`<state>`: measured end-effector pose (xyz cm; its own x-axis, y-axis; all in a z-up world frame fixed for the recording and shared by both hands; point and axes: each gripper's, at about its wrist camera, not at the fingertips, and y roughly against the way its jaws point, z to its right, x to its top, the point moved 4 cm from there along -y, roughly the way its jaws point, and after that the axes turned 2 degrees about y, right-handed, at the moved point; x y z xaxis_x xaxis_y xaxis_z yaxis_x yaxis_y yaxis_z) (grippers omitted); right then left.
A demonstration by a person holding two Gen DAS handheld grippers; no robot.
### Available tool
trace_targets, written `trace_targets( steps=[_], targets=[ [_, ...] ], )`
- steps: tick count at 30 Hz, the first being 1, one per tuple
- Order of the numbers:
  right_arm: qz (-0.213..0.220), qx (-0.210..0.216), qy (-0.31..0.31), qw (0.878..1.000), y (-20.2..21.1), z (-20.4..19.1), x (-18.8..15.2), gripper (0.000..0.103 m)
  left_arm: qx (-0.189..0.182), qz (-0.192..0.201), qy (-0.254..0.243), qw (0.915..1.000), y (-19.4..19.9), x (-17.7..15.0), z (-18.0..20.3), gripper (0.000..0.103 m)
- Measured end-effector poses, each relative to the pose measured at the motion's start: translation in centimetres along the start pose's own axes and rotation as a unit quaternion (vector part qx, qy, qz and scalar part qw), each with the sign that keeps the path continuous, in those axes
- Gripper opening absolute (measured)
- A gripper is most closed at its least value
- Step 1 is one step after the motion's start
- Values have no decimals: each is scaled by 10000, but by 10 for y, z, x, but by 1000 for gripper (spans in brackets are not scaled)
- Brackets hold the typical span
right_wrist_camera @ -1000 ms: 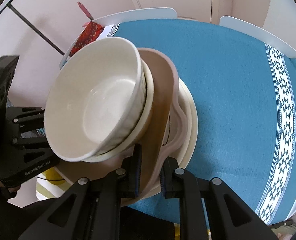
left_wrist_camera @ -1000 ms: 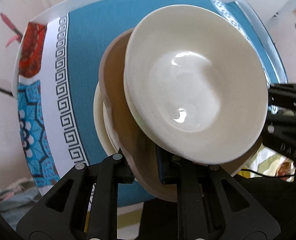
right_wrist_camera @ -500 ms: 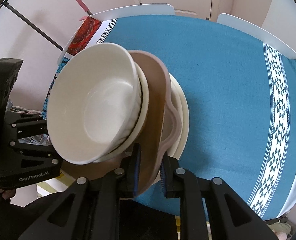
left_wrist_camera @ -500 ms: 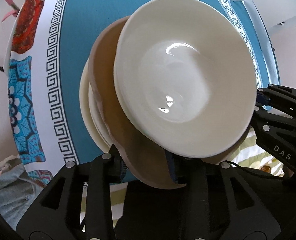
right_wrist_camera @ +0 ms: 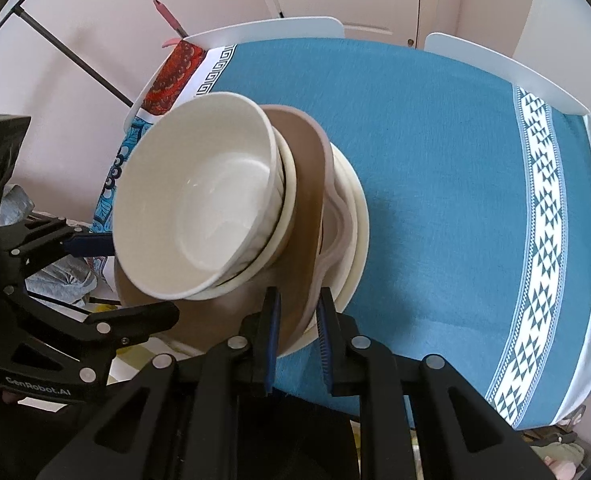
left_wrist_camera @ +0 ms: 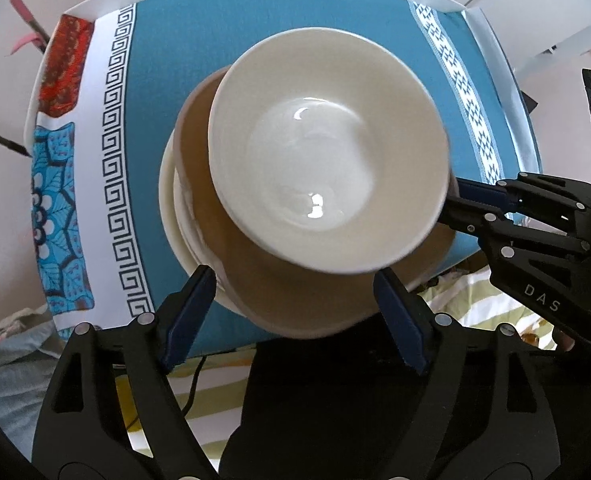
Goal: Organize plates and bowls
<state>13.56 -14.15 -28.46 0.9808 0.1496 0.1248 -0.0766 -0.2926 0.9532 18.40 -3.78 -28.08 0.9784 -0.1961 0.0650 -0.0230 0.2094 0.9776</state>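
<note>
Brown plate (right_wrist_camera: pixel 303 216) pinched by right claw (right_wrist_camera: pixel 297 336); left claw (left_wrist_camera: pixel 295 300) just opened.

We see the left gripper (left_wrist_camera: pixel 295 300), clamped on the brown plate (left_wrist_camera: pixel 255 272) a second ago, now spread wide, pads clear.

Black tongs (left_wrist_camera: pixel 295 312), blue pads (left_wrist_camera: pixel 187 316)
</note>
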Motion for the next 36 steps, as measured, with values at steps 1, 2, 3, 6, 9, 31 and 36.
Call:
trace_targets(
  steps=[1,2,3,6,9,31,36],
  targets=[
    [41,-9,-5,10000,3,0,-1,16,6,30,-4,10000,3,1,2,80],
    [73,-27,-16,10000,7,-1,-2,16,29,82,-16,10000,8,-2,2,80],
    [119,-32,-35,9999,13,-1,-4,16,48,120,-19,9999,10,-4,5,80],
    [300,-15,-75,9995,31,-2,-13,16,75,276,-4,9996,24,-15,7,80],
    [529,-33,-101,9985,52,-5,-20,16,102,538,27,9985,40,-21,12,80],
    [4519,-1697,-191,8756,322,-53,-72,102,977,5496,-105,8296,318,-83,77,103],
    [4694,-1853,-314,8628,327,-53,-74,102,1123,5616,-90,8197,325,-88,83,103]
  ],
)
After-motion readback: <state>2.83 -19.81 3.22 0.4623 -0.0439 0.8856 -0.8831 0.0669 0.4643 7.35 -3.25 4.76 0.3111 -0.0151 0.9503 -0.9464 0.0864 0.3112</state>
